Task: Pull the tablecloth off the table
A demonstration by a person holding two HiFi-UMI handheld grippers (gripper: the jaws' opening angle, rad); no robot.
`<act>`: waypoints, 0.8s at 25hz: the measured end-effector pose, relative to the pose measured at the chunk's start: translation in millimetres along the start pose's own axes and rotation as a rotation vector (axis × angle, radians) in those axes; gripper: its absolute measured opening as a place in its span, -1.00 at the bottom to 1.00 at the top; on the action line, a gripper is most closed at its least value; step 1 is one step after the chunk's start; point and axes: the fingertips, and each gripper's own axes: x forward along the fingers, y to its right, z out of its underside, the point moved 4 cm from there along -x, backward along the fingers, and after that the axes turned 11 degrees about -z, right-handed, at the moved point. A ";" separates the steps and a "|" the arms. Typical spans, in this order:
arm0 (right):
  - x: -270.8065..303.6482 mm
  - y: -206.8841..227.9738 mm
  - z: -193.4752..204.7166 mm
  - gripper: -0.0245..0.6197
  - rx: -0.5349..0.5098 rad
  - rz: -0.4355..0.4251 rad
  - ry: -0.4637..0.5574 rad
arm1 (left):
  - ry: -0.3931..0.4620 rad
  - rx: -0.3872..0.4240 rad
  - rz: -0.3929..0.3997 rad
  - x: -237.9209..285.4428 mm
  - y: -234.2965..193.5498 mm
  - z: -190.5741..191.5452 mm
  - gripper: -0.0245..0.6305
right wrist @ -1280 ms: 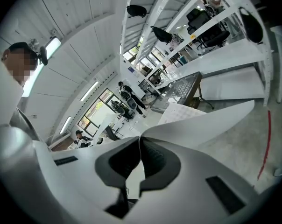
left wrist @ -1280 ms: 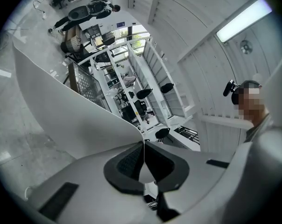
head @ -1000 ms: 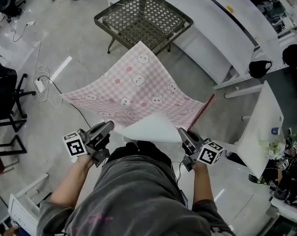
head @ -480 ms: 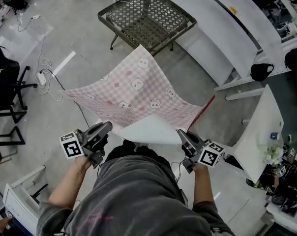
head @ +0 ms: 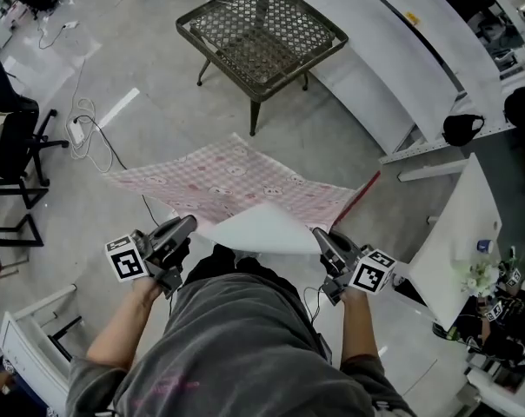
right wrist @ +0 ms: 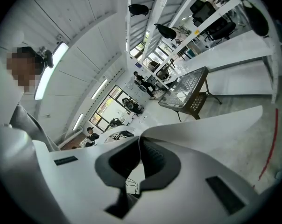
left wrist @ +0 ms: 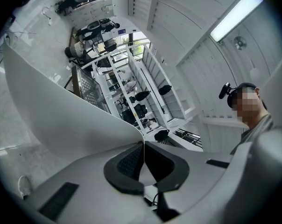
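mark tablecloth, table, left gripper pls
tablecloth (head: 236,176): head view, pink checked top side, mid-sheet.
table (head: 258,33): head view, bare mesh top.
left gripper (head: 189,224): head view, jaw tips, shut on the tablecloth's near edge.

We see the tablecloth (head: 236,181) spread above the floor (head: 158,68) between us and the table (head: 261,29), which stands farther ahead, apart from it. Its near edge runs from the left gripper (head: 187,225) to the right gripper (head: 320,234), each clamped on a near corner.
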 end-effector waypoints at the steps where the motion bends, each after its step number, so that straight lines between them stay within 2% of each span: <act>1: -0.6 0.2 -0.3 -0.91 0.001 -0.002 0.002 | 0.002 0.000 -0.007 0.3 -0.2 0.6 -0.92; 8: 3.8 -14.4 -6.1 -0.91 0.010 -0.087 -0.019 | 0.069 -0.069 0.021 0.8 5.8 -6.0 -0.93; 13: 6.0 -20.5 -11.6 -0.91 0.024 -0.130 -0.023 | 0.094 -0.073 0.048 1.3 15.2 -11.4 -0.93; 20: 6.9 -18.6 -19.4 -0.91 0.007 -0.130 -0.021 | 0.109 -0.068 0.051 2.6 17.4 -13.9 -0.93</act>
